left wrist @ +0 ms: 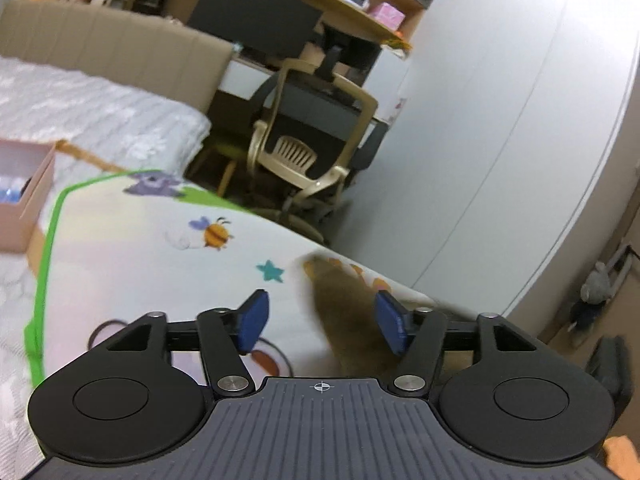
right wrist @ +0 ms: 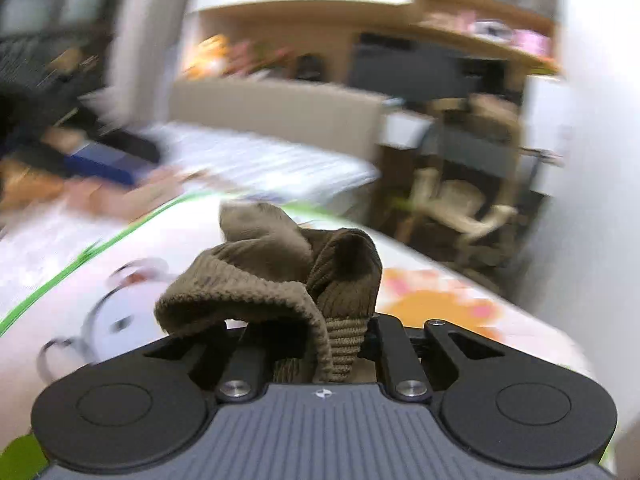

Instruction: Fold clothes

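brown knit garment bunched up at the near right of the mat

the brown knit garment (right wrist: pixel 280 280) is an olive-brown ribbed piece, thick and soft, with a rolled ribbed hem. in the right wrist view it stands gathered into a rumpled heap, one fold arching over to the left, another rising behind it, a ribbed band hanging down in the middle. in the left wrist view the same cloth (left wrist: pixel 348 320) shows as a blurred brown strip running up from the near edge toward the right edge of the cartoon-printed mat (left wrist: pixel 140 264), over the orange print there. its full outline cannot be made out
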`<state>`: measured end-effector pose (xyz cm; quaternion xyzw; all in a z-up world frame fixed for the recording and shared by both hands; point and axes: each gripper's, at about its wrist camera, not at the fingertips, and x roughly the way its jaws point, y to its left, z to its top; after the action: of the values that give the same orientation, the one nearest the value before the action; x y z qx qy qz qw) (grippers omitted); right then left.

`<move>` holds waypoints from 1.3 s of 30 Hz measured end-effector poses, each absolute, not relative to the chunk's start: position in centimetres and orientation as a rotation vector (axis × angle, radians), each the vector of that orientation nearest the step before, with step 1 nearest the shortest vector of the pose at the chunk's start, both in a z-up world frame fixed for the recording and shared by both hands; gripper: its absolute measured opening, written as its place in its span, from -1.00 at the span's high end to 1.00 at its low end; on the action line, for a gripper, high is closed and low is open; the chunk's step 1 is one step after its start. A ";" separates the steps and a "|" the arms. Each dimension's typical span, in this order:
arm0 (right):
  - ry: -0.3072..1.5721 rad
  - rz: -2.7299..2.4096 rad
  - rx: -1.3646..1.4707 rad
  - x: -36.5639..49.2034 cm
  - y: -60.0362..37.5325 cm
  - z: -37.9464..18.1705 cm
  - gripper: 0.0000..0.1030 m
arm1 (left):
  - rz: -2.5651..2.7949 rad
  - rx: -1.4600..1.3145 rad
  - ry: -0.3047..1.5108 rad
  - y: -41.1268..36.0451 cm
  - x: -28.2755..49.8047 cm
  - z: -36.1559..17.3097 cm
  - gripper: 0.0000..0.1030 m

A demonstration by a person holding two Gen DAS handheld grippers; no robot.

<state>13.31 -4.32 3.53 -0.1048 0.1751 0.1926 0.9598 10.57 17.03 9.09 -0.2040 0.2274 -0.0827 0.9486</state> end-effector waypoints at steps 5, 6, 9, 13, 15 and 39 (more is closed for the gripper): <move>0.449 0.169 -0.056 14.3 -15.0 2.8 0.75 | -0.254 -0.381 0.561 12.6 13.4 7.5 -0.54; 0.493 0.140 -0.033 14.5 -16.6 1.8 0.75 | -0.278 -0.378 0.587 11.5 14.1 6.9 -0.56; 0.626 0.092 0.029 15.0 -20.7 -1.4 0.74 | -0.356 -0.387 0.670 8.0 16.5 4.9 -0.67; 0.691 0.109 0.053 15.3 -22.2 -4.0 0.61 | -0.456 -0.449 0.778 4.4 19.6 1.7 -0.70; 0.686 0.128 0.035 15.5 -21.8 -3.9 0.61 | -0.499 -0.511 0.814 3.3 20.4 0.1 -0.71; 0.608 0.375 -0.058 16.8 -9.5 -0.6 0.07 | -0.476 -0.352 0.692 13.2 10.3 1.6 -0.64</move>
<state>16.80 -9.52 -0.63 -0.0285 0.2975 0.1834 0.9365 10.28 13.18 1.61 -0.1701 0.3342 -0.2299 0.8981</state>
